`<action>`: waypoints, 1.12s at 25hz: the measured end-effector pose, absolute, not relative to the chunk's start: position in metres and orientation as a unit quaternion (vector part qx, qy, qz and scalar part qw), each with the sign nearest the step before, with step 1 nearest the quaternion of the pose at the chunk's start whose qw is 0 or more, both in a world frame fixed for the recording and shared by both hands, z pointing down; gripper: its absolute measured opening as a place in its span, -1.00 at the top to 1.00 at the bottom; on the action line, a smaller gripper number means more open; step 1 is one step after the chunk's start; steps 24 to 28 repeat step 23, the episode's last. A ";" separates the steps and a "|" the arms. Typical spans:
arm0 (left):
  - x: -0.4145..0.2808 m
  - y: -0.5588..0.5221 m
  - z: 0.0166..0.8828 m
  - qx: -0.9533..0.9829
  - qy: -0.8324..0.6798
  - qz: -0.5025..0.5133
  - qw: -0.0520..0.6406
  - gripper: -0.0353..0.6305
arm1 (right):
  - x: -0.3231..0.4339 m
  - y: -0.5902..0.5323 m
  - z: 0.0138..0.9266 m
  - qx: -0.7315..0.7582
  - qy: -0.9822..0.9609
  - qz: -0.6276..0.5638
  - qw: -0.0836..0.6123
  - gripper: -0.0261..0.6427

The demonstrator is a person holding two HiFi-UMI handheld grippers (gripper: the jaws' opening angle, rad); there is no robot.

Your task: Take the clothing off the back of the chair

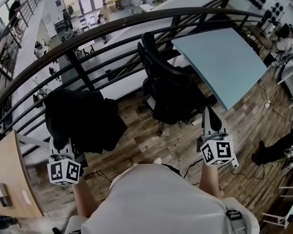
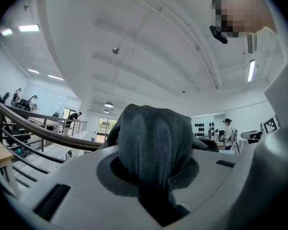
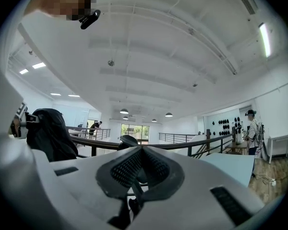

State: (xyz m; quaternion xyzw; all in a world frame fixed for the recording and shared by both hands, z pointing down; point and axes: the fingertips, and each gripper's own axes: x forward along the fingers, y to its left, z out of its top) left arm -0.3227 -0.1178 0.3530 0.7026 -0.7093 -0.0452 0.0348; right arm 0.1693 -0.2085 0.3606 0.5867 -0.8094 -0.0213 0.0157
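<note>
Head view steeply down, tool views level, close, all sharing the railing (image 1: 80, 69)

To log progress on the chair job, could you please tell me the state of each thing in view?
clothing: off the chair, hanging from the left gripper.
left gripper: fingers shut on the clothing.
right gripper: fingers shut, empty.
chair: upright, apart from the clothing.

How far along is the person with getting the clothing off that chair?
Nearly done. The dark garment already hangs clear of the black office chair, clamped in the left hand-held gripper. The right hand-held gripper is shut and empty. What's left is probably just setting the garment down somewhere.
</note>
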 end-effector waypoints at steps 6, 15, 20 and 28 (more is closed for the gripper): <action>-0.322 -0.110 0.351 0.713 -0.699 -0.049 0.040 0.55 | 0.161 -0.201 0.359 0.590 -0.807 -0.023 0.014 0.86; -0.327 -0.100 0.341 0.734 -0.677 -0.042 0.028 0.55 | 0.129 -0.191 0.359 0.576 -0.817 -0.028 0.023 0.86; -0.334 -0.092 0.343 0.737 -0.674 -0.046 0.031 0.55 | 0.118 -0.181 0.356 0.573 -0.819 -0.036 0.021 0.86; -0.337 -0.089 0.345 0.738 -0.672 -0.051 0.034 0.55 | 0.115 -0.175 0.355 0.576 -0.816 -0.036 0.020 0.86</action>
